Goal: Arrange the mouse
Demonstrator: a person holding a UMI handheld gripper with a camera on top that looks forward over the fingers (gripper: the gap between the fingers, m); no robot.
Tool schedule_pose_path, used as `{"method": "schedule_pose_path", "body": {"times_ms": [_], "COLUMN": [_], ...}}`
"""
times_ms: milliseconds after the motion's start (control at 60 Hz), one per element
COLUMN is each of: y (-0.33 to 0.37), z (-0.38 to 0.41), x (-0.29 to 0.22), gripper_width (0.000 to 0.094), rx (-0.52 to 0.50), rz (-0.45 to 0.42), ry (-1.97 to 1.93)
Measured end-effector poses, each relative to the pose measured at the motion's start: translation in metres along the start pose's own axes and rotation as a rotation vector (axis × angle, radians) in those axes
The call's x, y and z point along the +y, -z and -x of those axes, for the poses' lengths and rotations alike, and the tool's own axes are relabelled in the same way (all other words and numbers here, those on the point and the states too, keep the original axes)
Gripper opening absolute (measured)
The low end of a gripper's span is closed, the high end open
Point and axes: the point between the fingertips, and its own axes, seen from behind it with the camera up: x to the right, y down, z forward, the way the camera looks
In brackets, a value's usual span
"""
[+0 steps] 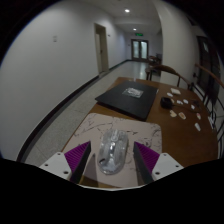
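Gripping mouse [110, 152] | gripper [110, 163] fingers clamped on its sides | long axis pointing away, along fingers

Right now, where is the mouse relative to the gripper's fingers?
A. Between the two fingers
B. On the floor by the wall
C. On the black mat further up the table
A: the mouse sits between the gripper fingers' purple pads, well short of the black mat.
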Motion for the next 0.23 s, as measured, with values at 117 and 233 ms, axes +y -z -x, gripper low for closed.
{"method": "schedule_pose_path", "body": {"times_ms": [117,233], "y": [0.046,0.101], "z": [-0.020,-0.051], "x": [0.002,0.008], "gripper_width": [0.0847,0.0846], "rx": [-0.034,-0.068], "rz": [-0.039,-0.080], "ry": [0.076,0.082]}}
